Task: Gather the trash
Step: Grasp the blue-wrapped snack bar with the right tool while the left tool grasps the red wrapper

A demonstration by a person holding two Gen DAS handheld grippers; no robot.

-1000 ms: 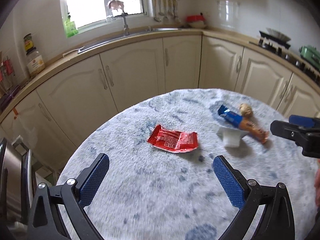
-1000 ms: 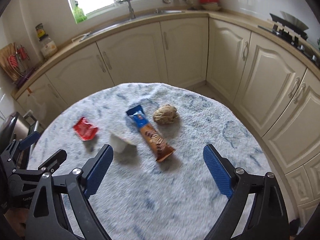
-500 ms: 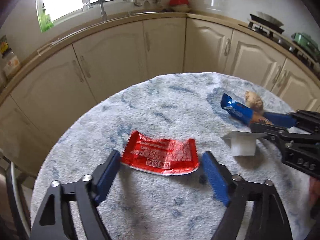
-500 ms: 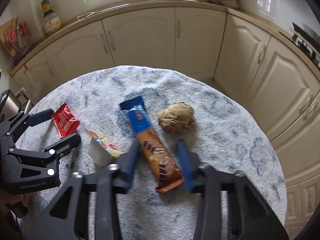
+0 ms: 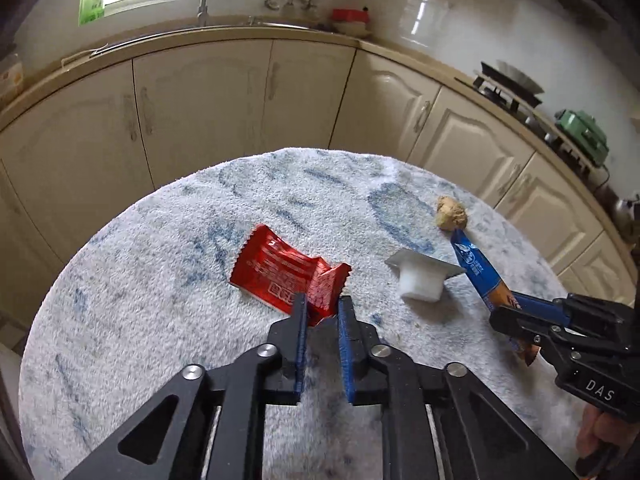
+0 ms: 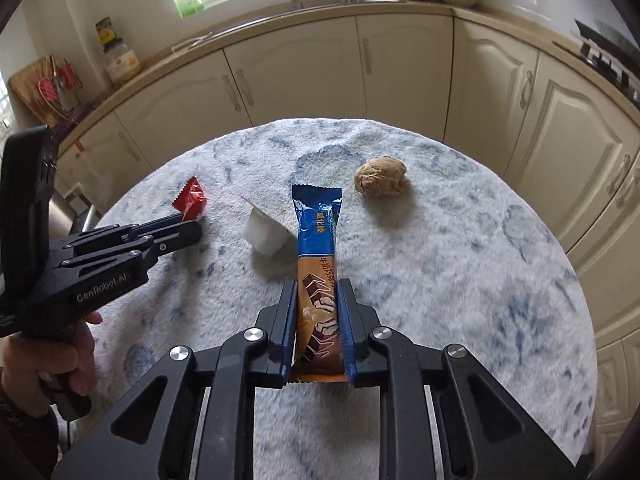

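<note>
1. one red wrapper (image 5: 288, 276), crumpled at its near end.
2. one blue and brown snack bar wrapper (image 6: 318, 256), long and narrow.
3. one small white plastic cup (image 5: 422, 280) lying on its side.
4. one crumpled brown paper ball (image 6: 380, 176).
5. two black grippers: the left gripper (image 5: 322, 312) and the right gripper (image 6: 318, 316).
6. one round desk (image 6: 460, 280) with a blue-and-white fuzzy cover.
7. that makes four pieces of trash in all.
</note>
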